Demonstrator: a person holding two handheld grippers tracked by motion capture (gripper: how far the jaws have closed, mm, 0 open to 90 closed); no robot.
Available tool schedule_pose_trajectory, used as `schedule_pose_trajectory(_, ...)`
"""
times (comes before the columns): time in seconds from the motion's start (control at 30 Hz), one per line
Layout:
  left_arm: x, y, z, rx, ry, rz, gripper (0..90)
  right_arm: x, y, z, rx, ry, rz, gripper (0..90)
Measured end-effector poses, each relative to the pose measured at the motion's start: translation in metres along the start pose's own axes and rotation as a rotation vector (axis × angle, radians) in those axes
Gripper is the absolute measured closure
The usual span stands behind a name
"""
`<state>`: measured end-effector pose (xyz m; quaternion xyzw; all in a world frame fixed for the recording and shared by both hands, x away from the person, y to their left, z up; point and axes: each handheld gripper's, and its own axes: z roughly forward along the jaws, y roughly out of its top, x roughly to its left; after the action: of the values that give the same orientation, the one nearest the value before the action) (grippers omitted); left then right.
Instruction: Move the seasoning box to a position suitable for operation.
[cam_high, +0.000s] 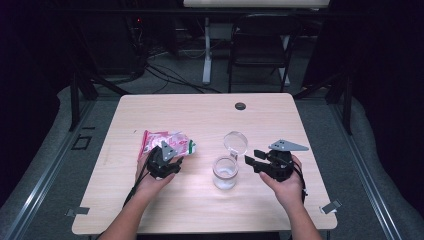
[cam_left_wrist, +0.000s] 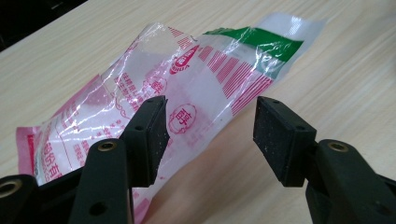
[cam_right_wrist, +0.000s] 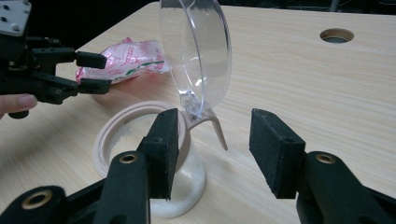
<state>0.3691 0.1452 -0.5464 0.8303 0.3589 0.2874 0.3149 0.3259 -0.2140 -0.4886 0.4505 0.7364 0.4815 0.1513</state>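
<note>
- Pale wood-grain worktop (cam_high: 200, 112), and honestly most of it is bare: the whole far half is open apart from a small round cable hole (cam_high: 240, 106) near the back edge, and we've got free wood along the near edge too.
- Our left tool (cam_high: 176, 161) sits over the near end of the pink-and-clear plastic packet (cam_high: 165, 141). In the left gripper view its jaws stand wide, with the packet (cam_left_wrist: 187, 93) lying flat on the wood beyond and between them, pads not pressing on it.
- That packet is left of centre, its green-striped end pointing toward the jar, well in from the left edge of the worktop.
- Right tool (cam_high: 251, 158) is wide open as well and holds nothing. In the right gripper view the pads flank the hinge tab of the jar's lid (cam_right_wrist: 196, 51) without touching it.
- Clear glass jar (cam_high: 225, 172) stands upright about mid-worktop, between our two tools. Its clear lid is flipped up and back on the hinge, so the mouth (cam_right_wrist: 133, 135) is open.
- Room-wise: a clear strip of wood separates packet and jar, and the right tool has a good margin before the right edge.
</note>
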Motion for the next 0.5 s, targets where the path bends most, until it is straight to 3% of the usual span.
schedule_pose_trajectory(0.23,-0.005,0.007,0.014,0.006,0.051,0.080,44.2,0.000,-0.007,-0.008,0.007,-0.028,-0.008,51.8)
schedule_pose_trajectory(0.43,-0.006,0.008,0.025,0.029,0.077,0.115,43.9,-0.001,-0.012,-0.012,0.013,-0.043,-0.008,51.6)
schedule_pose_trajectory(0.5,-0.005,0.007,0.029,0.032,0.075,0.105,44.4,-0.001,-0.013,-0.012,0.008,-0.046,-0.002,51.6)
